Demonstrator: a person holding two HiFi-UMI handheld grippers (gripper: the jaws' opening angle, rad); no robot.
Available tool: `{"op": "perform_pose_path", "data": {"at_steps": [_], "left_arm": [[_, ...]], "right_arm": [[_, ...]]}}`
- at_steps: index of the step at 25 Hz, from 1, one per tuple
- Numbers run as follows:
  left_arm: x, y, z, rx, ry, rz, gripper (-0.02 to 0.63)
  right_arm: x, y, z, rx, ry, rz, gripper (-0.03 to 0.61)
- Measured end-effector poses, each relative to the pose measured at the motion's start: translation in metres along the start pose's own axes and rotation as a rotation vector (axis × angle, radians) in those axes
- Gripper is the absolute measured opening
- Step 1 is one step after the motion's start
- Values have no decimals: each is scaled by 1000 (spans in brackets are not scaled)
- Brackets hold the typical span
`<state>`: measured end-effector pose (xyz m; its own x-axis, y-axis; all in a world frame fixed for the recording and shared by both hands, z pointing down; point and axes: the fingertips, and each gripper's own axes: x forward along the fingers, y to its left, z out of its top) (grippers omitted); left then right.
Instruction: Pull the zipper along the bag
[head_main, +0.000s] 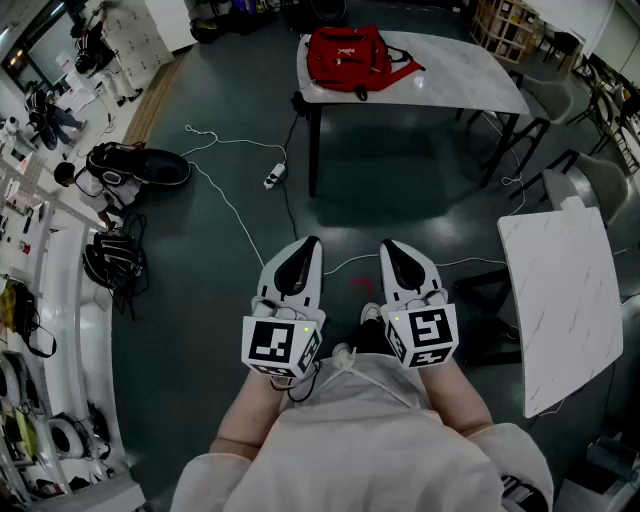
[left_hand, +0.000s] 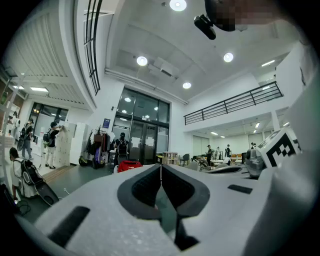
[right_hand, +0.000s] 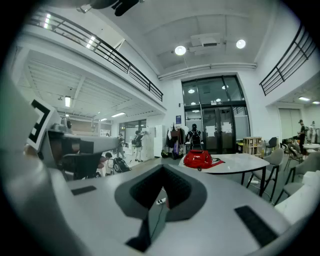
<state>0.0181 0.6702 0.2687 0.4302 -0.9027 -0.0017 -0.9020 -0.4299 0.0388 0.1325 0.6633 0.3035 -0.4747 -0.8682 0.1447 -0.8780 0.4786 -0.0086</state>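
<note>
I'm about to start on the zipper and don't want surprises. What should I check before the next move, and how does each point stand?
1. Red bag lies on the white table: ok.
2. Bag within reach of the grippers: not ok, it is far across the floor.
3. Left gripper empty, jaws together: ok.
4. Right gripper empty, jaws together: ok.
5. Zipper pull located: cannot tell, too small to see.
6. Walking path: not ok, a power strip and its cable lie on the floor.
</note>
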Motion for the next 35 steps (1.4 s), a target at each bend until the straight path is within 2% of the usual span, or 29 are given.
{"op": "perform_pose_path", "data": {"at_steps": [16, 21, 24, 27, 35], "left_arm": [[8, 24, -6, -8, 14, 48, 20], [13, 28, -17, -38, 31, 49, 21], [23, 30, -26, -82, 43, 40, 20], [36, 42, -27, -114, 57, 54, 20], [114, 74, -40, -102, 96, 97, 21]], "right_arm": [[25, 6, 4, -19, -5, 35, 26], [32, 7, -1, -26, 19, 40, 26], [41, 0, -8, -25, 43, 41, 26], [55, -8, -8, -20, 55, 45, 26], [124, -53, -12, 2, 89, 78, 28]]}}
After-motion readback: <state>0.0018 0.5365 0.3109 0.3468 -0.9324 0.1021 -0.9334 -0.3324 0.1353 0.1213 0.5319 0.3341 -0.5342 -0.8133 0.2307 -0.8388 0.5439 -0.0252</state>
